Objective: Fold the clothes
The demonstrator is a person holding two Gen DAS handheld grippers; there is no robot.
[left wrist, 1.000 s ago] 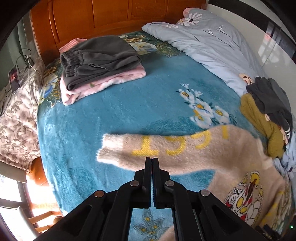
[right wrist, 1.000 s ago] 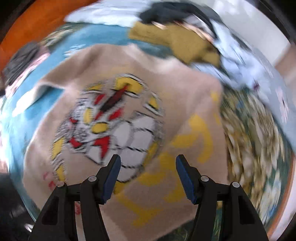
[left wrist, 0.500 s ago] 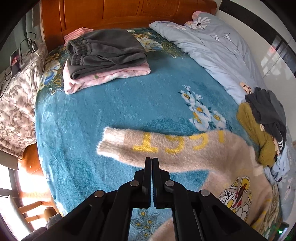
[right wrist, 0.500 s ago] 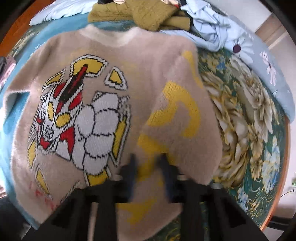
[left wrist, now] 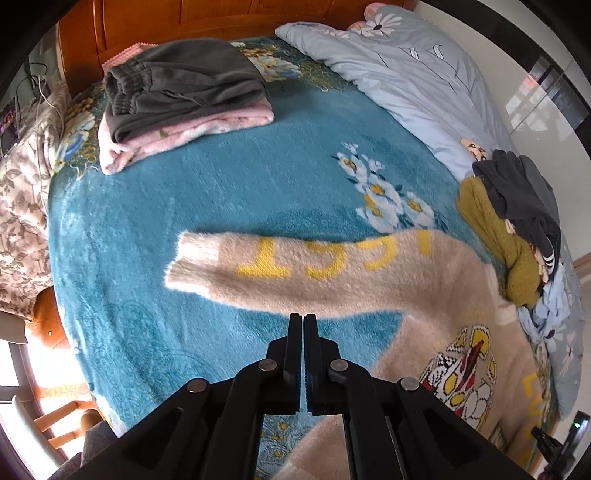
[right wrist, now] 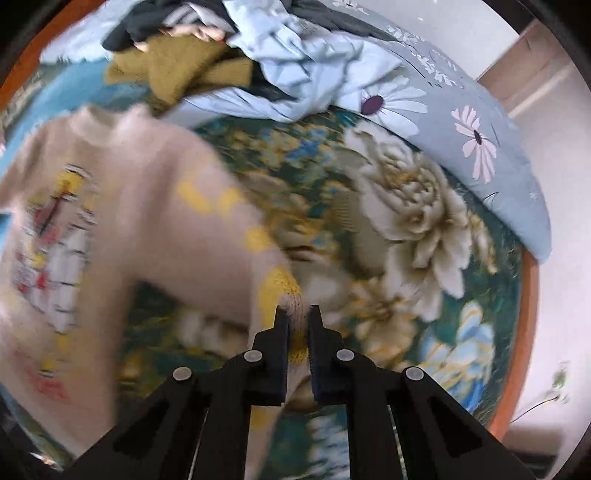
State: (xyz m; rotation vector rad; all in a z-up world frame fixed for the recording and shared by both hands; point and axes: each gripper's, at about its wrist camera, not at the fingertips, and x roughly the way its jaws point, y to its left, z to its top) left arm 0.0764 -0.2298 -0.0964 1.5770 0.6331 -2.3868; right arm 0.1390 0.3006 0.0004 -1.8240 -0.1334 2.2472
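A fuzzy beige sweater (left wrist: pixel 436 295) with yellow lettering and a cartoon robot print lies face up on the teal floral blanket (left wrist: pixel 221 177). One sleeve (left wrist: pixel 280 262) stretches out to the left across the blanket. My left gripper (left wrist: pixel 303 321) hovers just short of that sleeve, shut with nothing in it. In the right wrist view the sweater (right wrist: pixel 122 236) is blurred, and my right gripper (right wrist: pixel 297 314) is shut on its other sleeve (right wrist: pixel 280 288), holding it off the bed.
A folded stack, grey trousers (left wrist: pixel 177 88) on a pink garment (left wrist: pixel 192 129), sits near the wooden headboard (left wrist: pixel 147 22). A pile of unfolded clothes (left wrist: pixel 517 221) lies at the right beside the pale blue duvet (left wrist: pixel 413 74). The bed's wooden edge (right wrist: pixel 524 332) runs along the right.
My right gripper went from open over the sweater's front to shut on its sleeve and swung right with it. My left gripper stayed shut; its view drew back a little.
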